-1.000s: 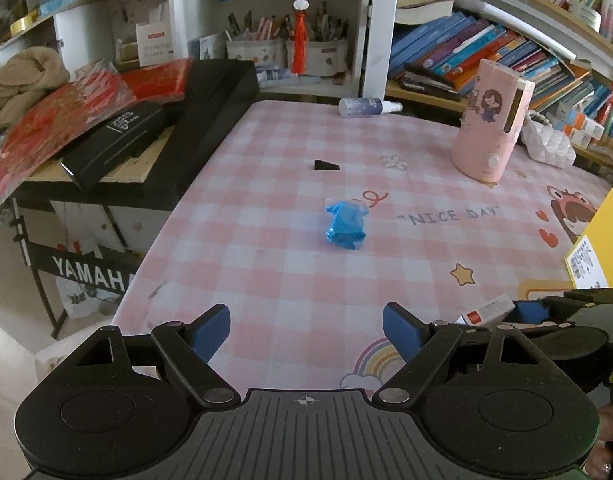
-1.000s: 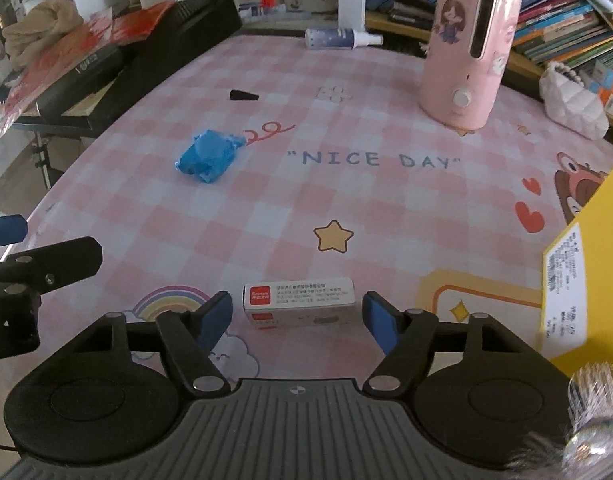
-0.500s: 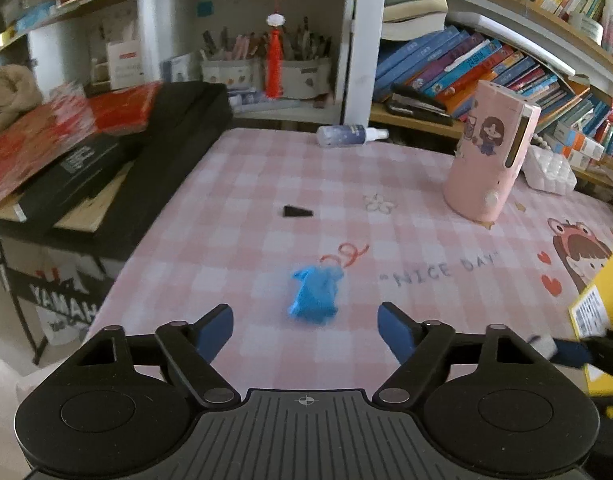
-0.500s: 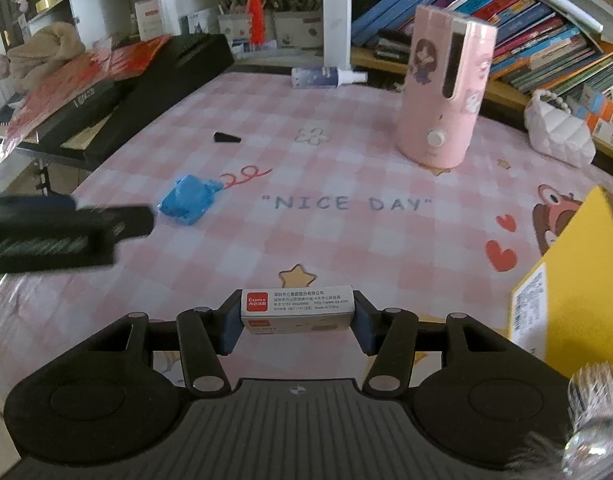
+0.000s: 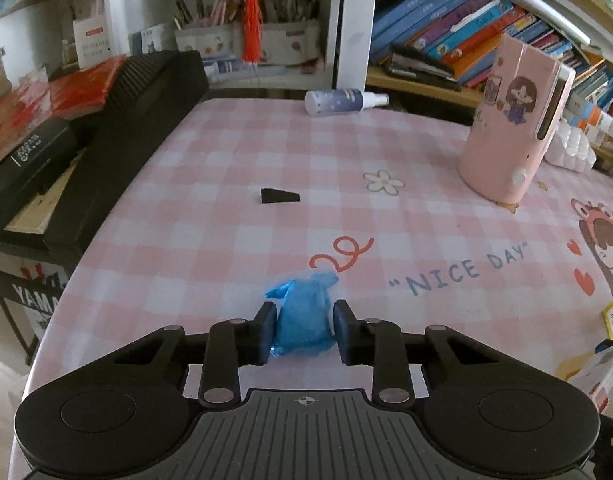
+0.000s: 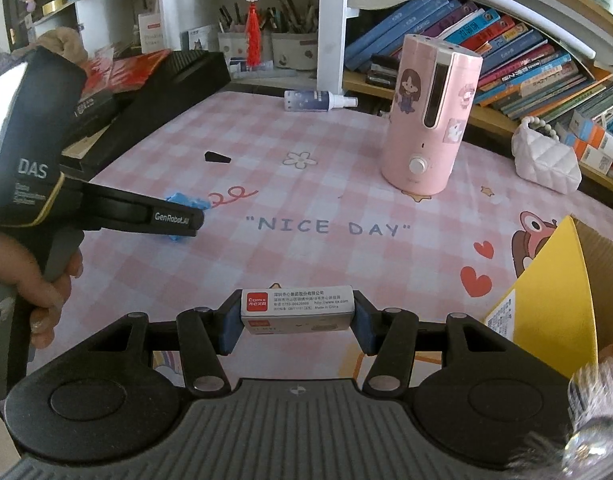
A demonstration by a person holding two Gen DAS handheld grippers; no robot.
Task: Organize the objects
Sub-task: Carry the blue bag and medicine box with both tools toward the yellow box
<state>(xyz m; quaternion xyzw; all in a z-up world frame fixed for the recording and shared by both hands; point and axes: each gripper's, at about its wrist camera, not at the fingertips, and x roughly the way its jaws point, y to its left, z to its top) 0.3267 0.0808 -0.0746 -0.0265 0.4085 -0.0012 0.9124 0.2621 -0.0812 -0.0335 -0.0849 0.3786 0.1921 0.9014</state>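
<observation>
Both claws clamped: left gripper (image 5: pixel 302 330) jaws, just closing, pinch blue wad (image 5: pixel 302 320) on table (image 5: pixel 210 240); right gripper (image 6: pixel 296 322) clamps white box (image 6: pixel 296 308).

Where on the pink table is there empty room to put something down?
The widest bare patch is the checkered middle, between the black wedge, the flower print and the "NICE DAY" lettering. Another lies behind the wedge, before the spray bottle. It is crowded by the yellow box and the pink humidifier.
</observation>
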